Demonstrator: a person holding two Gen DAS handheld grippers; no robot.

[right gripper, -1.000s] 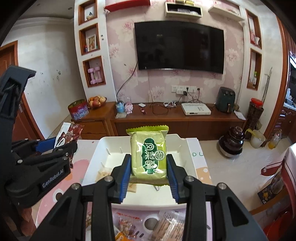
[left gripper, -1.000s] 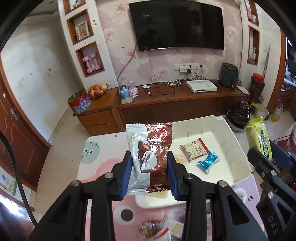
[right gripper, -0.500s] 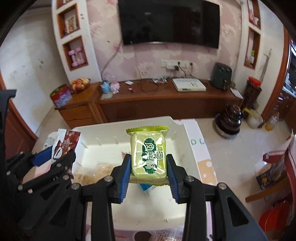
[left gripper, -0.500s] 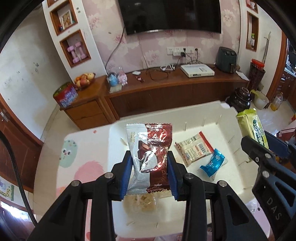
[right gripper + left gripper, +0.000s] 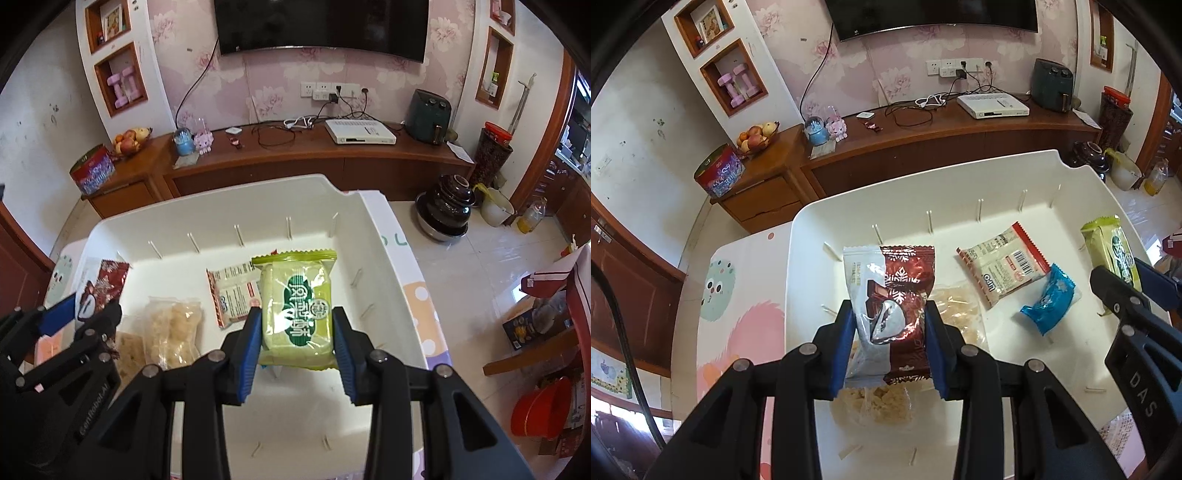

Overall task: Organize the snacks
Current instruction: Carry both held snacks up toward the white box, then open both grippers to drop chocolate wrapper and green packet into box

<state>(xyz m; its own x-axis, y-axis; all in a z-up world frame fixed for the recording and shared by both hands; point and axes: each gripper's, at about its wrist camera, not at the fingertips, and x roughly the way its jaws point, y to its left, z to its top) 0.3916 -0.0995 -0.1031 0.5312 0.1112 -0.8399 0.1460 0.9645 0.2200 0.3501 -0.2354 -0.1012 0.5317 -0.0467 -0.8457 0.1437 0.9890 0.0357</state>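
Both grippers have dropped toward the white bin (image 5: 798,236) since a second ago, each still carrying its snack. Left gripper (image 5: 889,334): blue pads pinch a silver-and-maroon chocolate packet (image 5: 890,295), held upright above the bin floor. Directly beneath its jaws lie clear bags of pale crackers (image 5: 956,314). To the right of those jaws, flat on the bin floor, rest a white-and-red packet (image 5: 1004,269) and, touching it, a blue wrapper (image 5: 1051,301). Right gripper (image 5: 297,334): pads clamp a green pastry packet (image 5: 297,306), also upright over the bin's right half. Behind its jaws, the bin stands on a pastel patterned tablecloth (image 5: 738,295), with a wooden TV cabinet (image 5: 280,155) beyond.
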